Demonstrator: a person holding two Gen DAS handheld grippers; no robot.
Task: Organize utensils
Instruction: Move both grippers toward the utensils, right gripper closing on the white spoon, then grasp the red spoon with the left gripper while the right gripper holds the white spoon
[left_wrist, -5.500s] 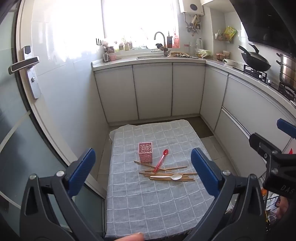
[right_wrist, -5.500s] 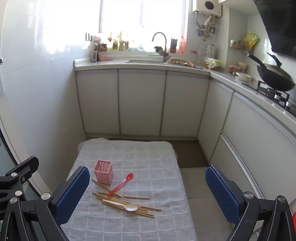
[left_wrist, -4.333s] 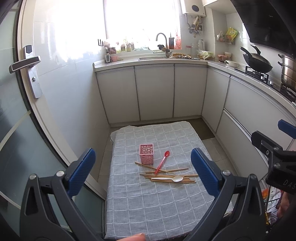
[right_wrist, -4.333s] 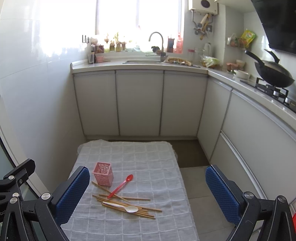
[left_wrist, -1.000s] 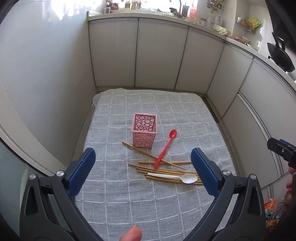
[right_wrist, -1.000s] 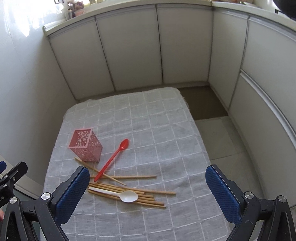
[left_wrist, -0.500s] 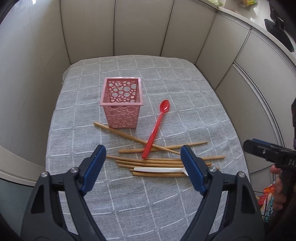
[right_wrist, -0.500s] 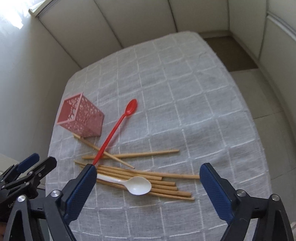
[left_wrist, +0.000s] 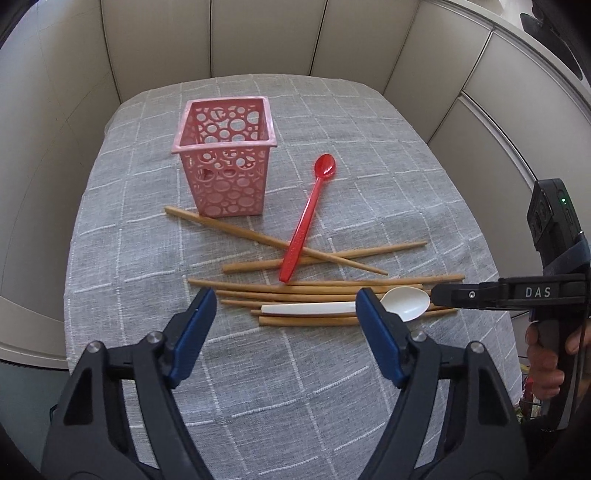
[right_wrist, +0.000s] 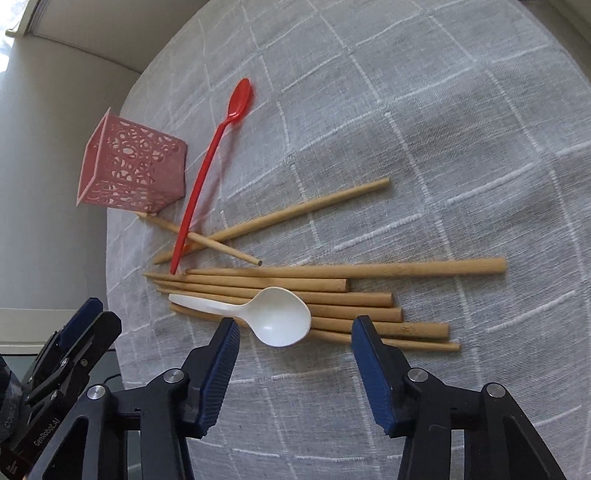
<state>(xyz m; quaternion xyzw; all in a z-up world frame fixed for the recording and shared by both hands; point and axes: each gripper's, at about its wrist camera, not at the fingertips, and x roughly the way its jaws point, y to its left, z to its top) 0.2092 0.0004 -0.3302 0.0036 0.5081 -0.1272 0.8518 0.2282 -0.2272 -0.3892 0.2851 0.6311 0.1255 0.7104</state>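
Both grippers have dropped from high over the kitchen to low over the table; utensils themselves lie as they did earlier. Jaw gaps narrower than 1 s ago, still spread wide, nothing held.

Grey checked tablecloth (left_wrist: 147, 258) fills most of both views, cabinet fronts (left_wrist: 258, 37) across the top of the left view.

Left gripper (left_wrist: 284, 317): lower centre of its frame, blue pads on either side of the white spoon's handle, above it, no contact visible. Right gripper (right_wrist: 293, 345): lower centre of its frame, pads straddling the white spoon's bowl from the near side, apart from it. In the left view it enters from the right edge, tip just beside the spoon bowl.

Pink perforated holder (left_wrist: 225, 155): upright, upper left of centre, nothing visible inside it.

Wooden chopsticks (left_wrist: 306, 291): loose bundle mid-frame, mostly parallel, two crossed above it; one end lies at the holder's base.

Red spoon (left_wrist: 308, 218): diagonal, bowl toward upper right of the holder, handle end lying over the crossed chopsticks.

White spoon (right_wrist: 266, 314): on top of the chopstick bundle, bowl up.
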